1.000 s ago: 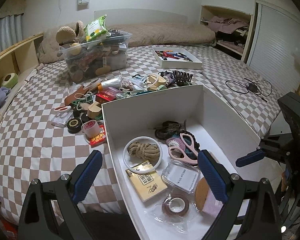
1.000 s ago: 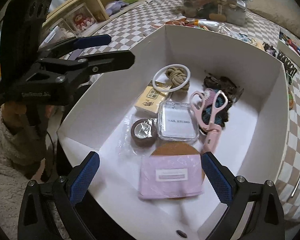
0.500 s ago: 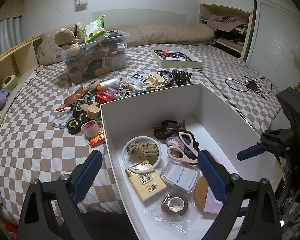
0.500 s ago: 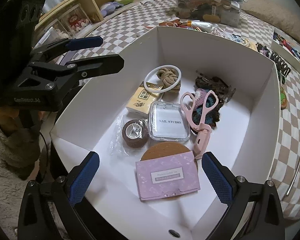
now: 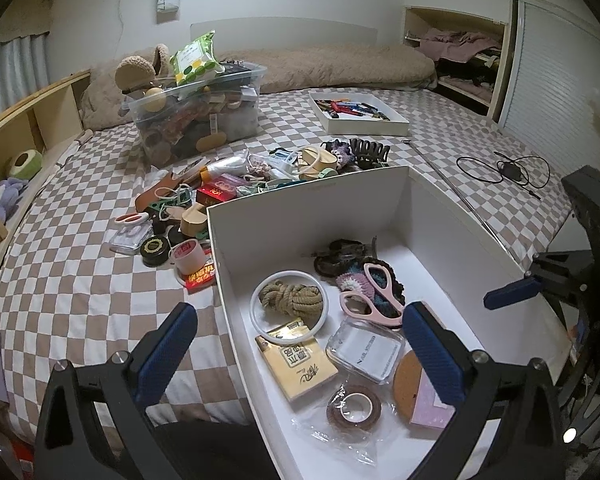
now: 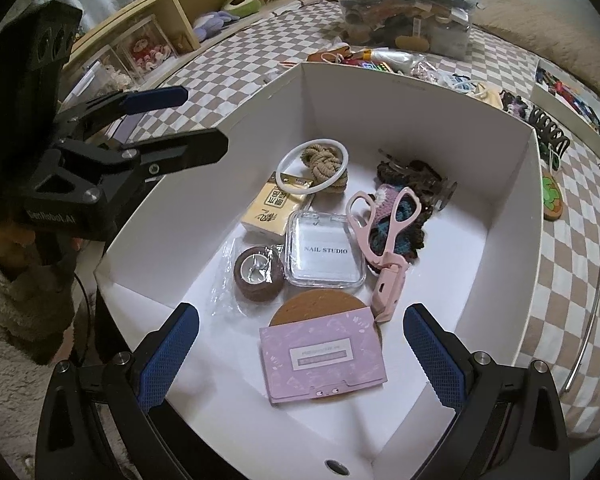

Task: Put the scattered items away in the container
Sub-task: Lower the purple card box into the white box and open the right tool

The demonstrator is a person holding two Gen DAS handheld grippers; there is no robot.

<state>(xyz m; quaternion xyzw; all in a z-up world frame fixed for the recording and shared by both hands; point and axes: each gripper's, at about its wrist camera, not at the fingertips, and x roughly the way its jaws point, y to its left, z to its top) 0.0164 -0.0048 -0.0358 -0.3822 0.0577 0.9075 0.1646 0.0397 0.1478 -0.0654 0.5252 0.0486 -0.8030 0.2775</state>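
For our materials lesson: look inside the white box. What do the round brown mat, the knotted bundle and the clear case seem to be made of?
Round brown mat: probably cork, matt with a speckled grain.
Knotted bundle: rope of twisted fibre, perhaps jute, dull tan strands.
Clear case: hard plastic, see-through and glossy, with bright glints along its rim.

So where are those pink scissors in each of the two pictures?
Left wrist view: the pink scissors lie right of centre inside the white box, on dark crocheted pieces, above the clear case.
Right wrist view: the pink scissors lie right of centre, handles toward the box's far wall, just right of the clear case.
Shared landmark: the white ring around the knotted rope.
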